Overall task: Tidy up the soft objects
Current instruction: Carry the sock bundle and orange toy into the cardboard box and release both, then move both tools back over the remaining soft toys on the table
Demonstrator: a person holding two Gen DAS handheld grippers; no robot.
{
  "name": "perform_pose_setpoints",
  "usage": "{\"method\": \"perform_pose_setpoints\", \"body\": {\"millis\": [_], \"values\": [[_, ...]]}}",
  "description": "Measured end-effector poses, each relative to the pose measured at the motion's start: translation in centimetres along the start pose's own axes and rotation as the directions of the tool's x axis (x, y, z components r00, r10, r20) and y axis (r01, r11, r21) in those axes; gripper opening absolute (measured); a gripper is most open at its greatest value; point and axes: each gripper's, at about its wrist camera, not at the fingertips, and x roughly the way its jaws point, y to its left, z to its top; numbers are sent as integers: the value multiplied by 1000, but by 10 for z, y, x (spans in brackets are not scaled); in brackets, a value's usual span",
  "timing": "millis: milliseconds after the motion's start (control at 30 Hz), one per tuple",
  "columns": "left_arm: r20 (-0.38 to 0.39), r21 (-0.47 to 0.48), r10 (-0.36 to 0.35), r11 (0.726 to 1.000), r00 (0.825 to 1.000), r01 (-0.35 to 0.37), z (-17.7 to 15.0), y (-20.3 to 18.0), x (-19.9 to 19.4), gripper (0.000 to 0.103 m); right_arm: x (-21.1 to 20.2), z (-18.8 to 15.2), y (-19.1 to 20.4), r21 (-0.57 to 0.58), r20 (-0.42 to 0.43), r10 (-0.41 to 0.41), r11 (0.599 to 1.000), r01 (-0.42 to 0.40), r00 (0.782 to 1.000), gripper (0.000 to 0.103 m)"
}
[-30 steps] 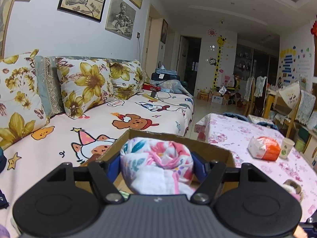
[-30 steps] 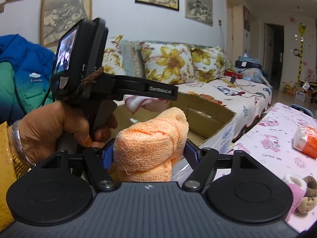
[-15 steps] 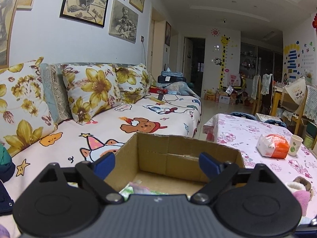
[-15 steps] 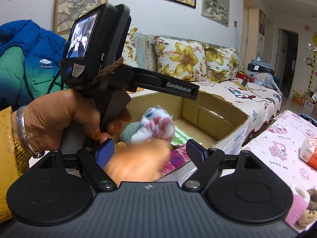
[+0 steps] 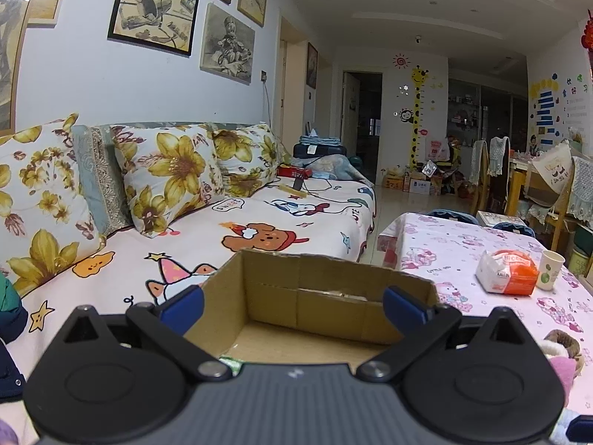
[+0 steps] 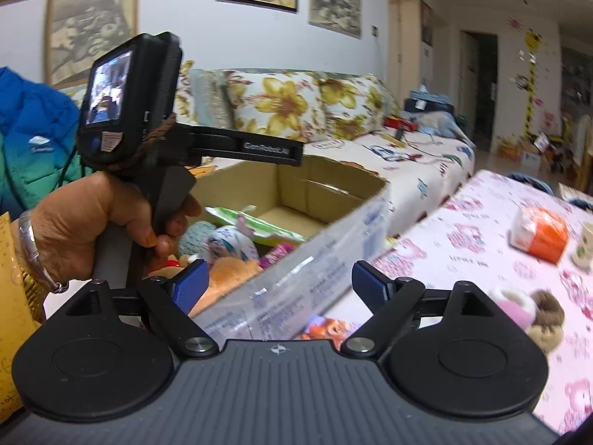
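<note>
An open cardboard box (image 5: 333,278) stands on the sofa edge. My left gripper (image 5: 292,306) hovers over it, its jaws opening wide with nothing between them. In the right wrist view the box (image 6: 333,181) holds a floral cloth roll (image 6: 231,243), an orange towel roll (image 6: 229,278), a teal ball (image 6: 196,235) and a green pack (image 6: 255,226). My right gripper (image 6: 280,282) hangs above the box's near wall, jaws opening, gripping nothing. A person's hand (image 6: 92,222) grips the left gripper's handle (image 6: 155,204) beside the box.
The sofa (image 5: 259,222) with flowered cushions (image 5: 166,170) runs along the left wall. To the right is a table with a pink cloth (image 5: 444,252), bearing an orange-and-white pack (image 5: 507,272), a paper cup (image 5: 550,269) and a plush toy (image 6: 533,311).
The left gripper let go of the floral roll and the right gripper let go of the orange towel; both now lie in the box. Both jaws spread wide. The right gripper shifted sideways.
</note>
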Motion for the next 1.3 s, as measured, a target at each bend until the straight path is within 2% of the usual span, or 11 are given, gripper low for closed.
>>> {"method": "perform_pose_setpoints", "body": {"millis": [667,967,1167,1300], "values": [[33,37,-77,996,996,76,-3,-37,-10,102,-8,-7,-10,94,45,-131,987,127,990,103],[95,119,-63,992,994,51,-3,-53,-20,102,-6,-11,-21,146,44,-182,974,174,982,103],[141,95,-59,994,988,46,2,-54,-30,102,-3,-11,-29,176,55,-213,964,201,975,103],[155,88,-81,994,985,68,3,-60,-37,102,-2,-12,-36,203,59,-236,954,220,970,103]]}}
